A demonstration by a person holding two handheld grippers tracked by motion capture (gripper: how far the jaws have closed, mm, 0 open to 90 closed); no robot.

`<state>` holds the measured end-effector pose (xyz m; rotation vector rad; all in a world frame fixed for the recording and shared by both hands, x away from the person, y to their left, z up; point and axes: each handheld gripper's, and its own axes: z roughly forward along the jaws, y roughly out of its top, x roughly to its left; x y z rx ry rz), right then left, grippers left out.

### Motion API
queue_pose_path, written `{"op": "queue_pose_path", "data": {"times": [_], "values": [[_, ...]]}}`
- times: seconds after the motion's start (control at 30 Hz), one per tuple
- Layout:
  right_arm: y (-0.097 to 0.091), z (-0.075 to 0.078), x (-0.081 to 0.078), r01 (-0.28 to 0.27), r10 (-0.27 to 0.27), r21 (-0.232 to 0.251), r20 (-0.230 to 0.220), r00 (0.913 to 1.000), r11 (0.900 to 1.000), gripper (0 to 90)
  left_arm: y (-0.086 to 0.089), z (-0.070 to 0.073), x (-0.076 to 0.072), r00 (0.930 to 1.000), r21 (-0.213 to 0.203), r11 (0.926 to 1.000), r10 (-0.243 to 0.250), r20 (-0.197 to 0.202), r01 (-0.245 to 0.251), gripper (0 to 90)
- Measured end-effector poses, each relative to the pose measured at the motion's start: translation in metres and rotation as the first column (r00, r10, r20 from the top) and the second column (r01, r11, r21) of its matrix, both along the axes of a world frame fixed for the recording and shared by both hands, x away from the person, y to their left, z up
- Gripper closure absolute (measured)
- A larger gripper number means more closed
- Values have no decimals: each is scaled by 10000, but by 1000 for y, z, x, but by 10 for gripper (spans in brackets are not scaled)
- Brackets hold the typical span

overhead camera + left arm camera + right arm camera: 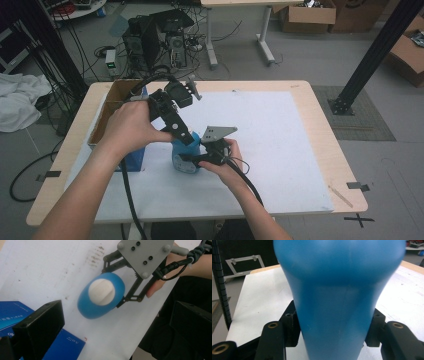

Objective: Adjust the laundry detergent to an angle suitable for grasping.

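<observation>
Blue plastic bottle (184,159), white cap (101,291), upright on the white mat (280,150) near its 7 o'clock quarter, just beside a blue box (134,159) at its 9 o'clock. Right gripper (332,332): jaws pinched on the bottle's waist, one pad on each flank. Left gripper (115,327): jaws spread, hovering above the cap, touching nothing. Handling advice: likely cap removal; keep the right grip firm and level, lower the left squarely over the cap before closing, else the bottle may tip.
</observation>
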<state>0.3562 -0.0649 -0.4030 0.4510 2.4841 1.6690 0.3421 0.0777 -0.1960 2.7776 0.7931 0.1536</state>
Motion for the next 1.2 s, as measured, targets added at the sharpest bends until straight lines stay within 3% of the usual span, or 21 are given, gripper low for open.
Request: {"op": "queue_pose_path", "data": {"times": [0.27,0.63,0.93,1.13,1.2], "values": [[-5,4,5,-768,767,-209,-85,9970,9968,448,1,1,-1,10000,-21,10000,20,-39,-20,1],[-21,14,14,-1820,1821,-647,-50,9833,9812,450,1,2,-5,10000,-47,10000,-55,81,55,1],[-43,23,20,-2749,2746,-782,-146,9615,9583,449,1,2,-6,9999,-72,10000,-54,103,55,1],[-52,22,22,-3418,3409,-594,-252,9398,9379,449,-3,0,-6,9999,17,9999,-115,103,115,1],[-52,21,22,-3701,3695,-679,-213,9290,9265,450,-5,0,-7,9998,41,9999,-157,94,156,1]]}}
